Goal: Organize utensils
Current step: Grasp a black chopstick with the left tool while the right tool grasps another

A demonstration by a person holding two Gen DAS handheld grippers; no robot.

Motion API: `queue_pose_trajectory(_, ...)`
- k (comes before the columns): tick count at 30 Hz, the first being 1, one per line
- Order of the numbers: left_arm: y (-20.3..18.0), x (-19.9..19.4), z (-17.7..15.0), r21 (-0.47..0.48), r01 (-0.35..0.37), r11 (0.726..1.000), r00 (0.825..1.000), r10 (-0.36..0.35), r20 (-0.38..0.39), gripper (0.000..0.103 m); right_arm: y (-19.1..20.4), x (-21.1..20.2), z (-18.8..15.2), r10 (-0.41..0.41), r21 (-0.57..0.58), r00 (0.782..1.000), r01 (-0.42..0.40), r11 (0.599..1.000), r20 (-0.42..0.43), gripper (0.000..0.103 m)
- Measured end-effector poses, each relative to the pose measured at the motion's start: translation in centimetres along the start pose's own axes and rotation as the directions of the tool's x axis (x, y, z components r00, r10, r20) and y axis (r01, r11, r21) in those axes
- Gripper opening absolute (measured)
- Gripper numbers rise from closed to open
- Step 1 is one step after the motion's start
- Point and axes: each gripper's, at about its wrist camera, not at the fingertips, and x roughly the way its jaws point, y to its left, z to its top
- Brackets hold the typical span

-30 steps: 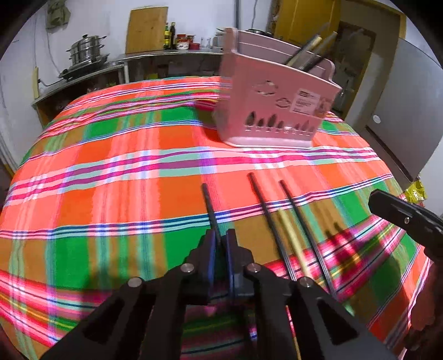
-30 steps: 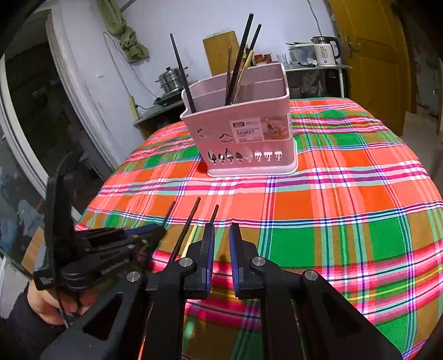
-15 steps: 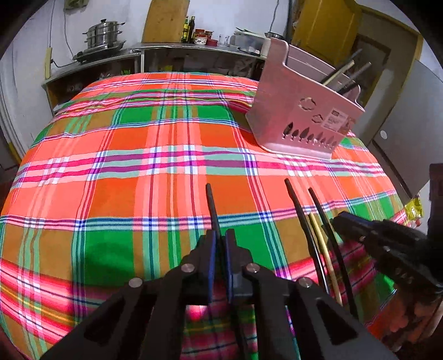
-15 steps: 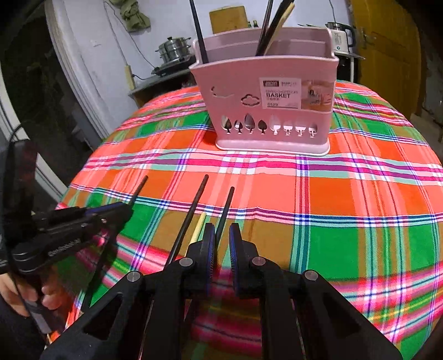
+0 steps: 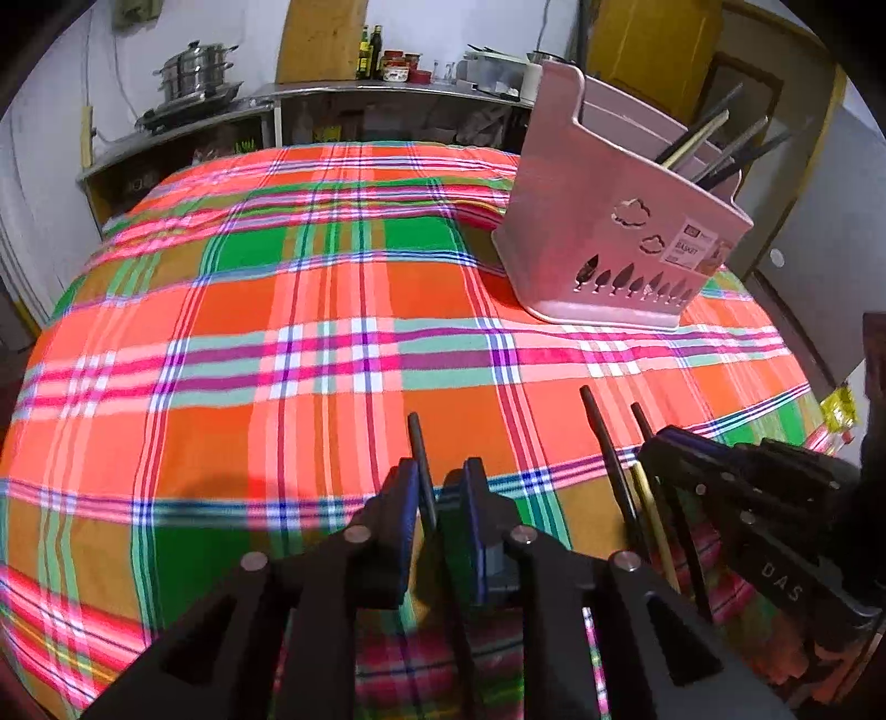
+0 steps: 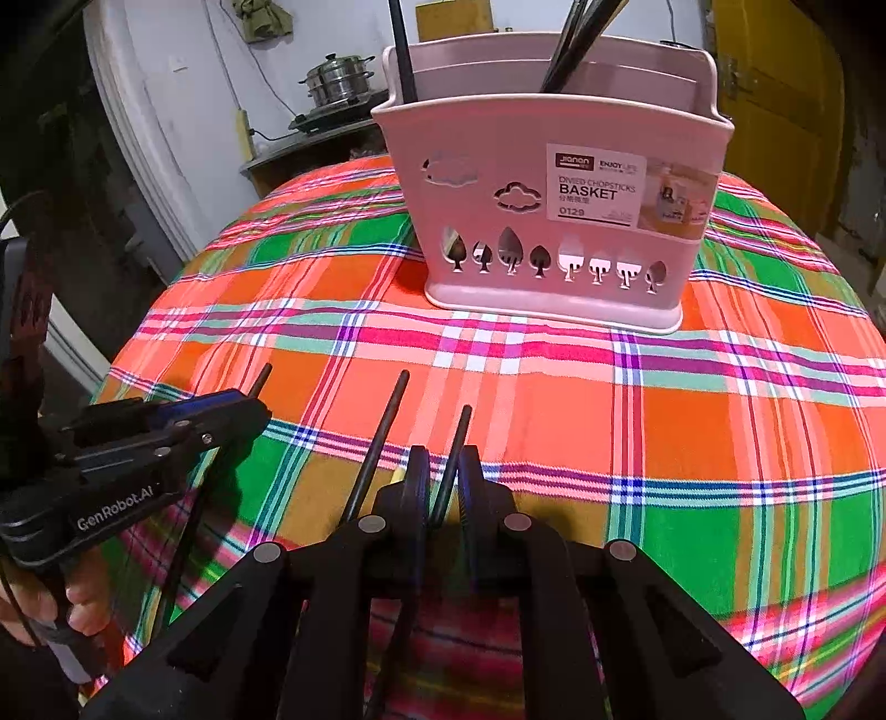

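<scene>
Several chopsticks lie on the plaid tablecloth near its front edge. My left gripper [image 5: 437, 487] is slightly open around one black chopstick [image 5: 416, 443] that lies between its jaws. My right gripper [image 6: 443, 476] stands narrowly around another black chopstick [image 6: 457, 437]. A black chopstick [image 6: 382, 432] and a yellowish one [image 5: 645, 498] lie between the two grippers. The pink divided chopstick basket [image 6: 554, 221] stands upright at mid-table and holds several chopsticks [image 6: 576, 44]; it also shows in the left wrist view [image 5: 614, 232].
The plaid tablecloth [image 5: 277, 332] covers a round table. A counter with a steel pot [image 5: 194, 72] and bottles stands beyond the table. A yellow door [image 6: 775, 83] is at the right. The person's hand [image 6: 33, 603] holds the left gripper.
Both grippers have moved forward over the chopsticks. The left jaws have opened slightly around their chopstick. The right jaws now have a black chopstick between them.
</scene>
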Motion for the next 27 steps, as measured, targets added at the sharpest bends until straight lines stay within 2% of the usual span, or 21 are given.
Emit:
queue_pose_trajectory(2, -0.3, 0.1, 0.2, 0.018, -0.021, 1.0, 1.0, 0.021, -0.003, 0.015, 0.1, -0.1, -0.1, 0.001, -0.004, 1.0, -0.001, 1.0, -0.002, 0.006)
queue_pose_trajectory(4, -0.5, 0.1, 0.3, 0.023, -0.025, 0.999, 1.0, 0.025, -0.008, 0.007, 0.1, -0.1, 0.0, 0.004, -0.003, 1.0, -0.004, 1.0, -0.004, 0.006)
queue_pose_trajectory(10, -0.5, -0.9, 0.6, 0.013, -0.004, 1.0, 1.0, 0.004, 0.008, 0.006, -0.2, -1.7, 0.3, 0.033, 0.007, 0.999, -0.033, 0.999, 0.031, 0.005)
queue_pose_trajectory(19, -1.2, -6.5, 3.4, 0.027, 0.034, 0.999, 0.992, -0.037, 0.123, 0.005, -0.4, -7.3, 2.4, 0.059, -0.005, 0.986, -0.059, 0.998, 0.156, 0.005)
queue_pose_trajectory(27, -2.5, -11.5, 6.0, 0.065, 0.043, 0.997, 0.969, -0.057, 0.239, 0.005, 0.2, -12.6, 4.8, 0.062, -0.023, 0.952, -0.057, 0.998, 0.298, 0.004)
